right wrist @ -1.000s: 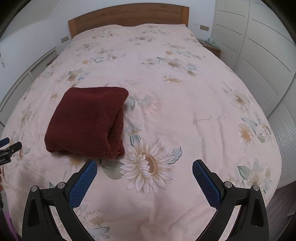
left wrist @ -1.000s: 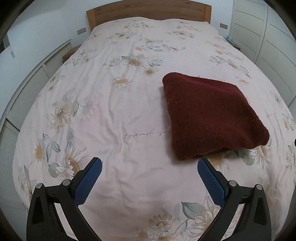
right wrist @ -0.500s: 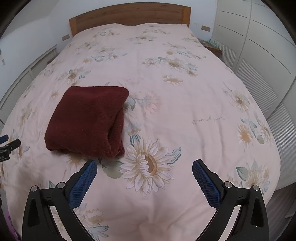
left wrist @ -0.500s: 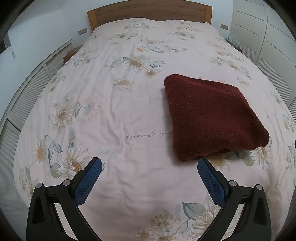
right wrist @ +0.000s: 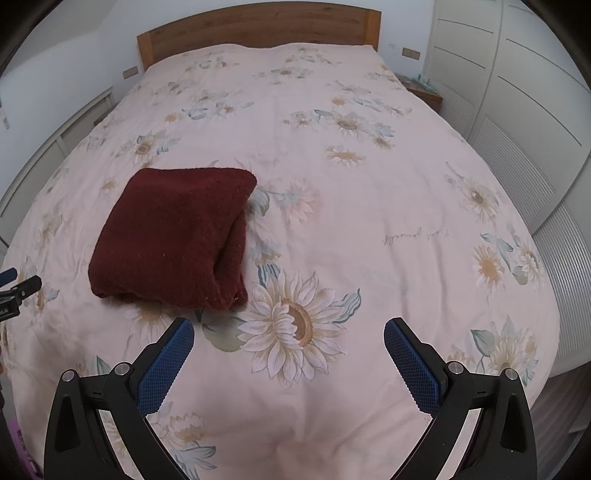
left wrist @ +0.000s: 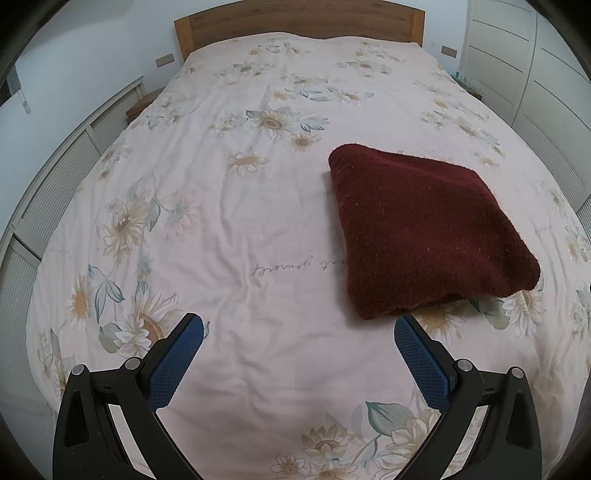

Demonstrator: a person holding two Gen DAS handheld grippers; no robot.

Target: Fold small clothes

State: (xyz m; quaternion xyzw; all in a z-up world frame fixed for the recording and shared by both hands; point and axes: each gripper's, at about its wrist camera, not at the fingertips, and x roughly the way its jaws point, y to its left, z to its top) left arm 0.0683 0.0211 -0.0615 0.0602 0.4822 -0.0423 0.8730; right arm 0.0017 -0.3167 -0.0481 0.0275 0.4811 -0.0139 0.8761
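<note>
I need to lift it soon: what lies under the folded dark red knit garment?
The folded dark red knit garment rests on the pale floral bedspread. Printed flowers and a leaf show at its edges; whatever lies beneath its middle is covered.

2 wrist views above bed foot [left wrist: 258,206], facing headboard [right wrist: 258,29], sharing folded garment [left wrist: 424,229]

A fuzzy, matt dark-red knit garment [left wrist: 424,229] lies on smooth printed cloth bedding [left wrist: 229,206]; wooden headboard [left wrist: 295,22].

folded garment [left wrist: 424,229] on bed [left wrist: 240,206], headboard [left wrist: 299,22] behind.
</note>
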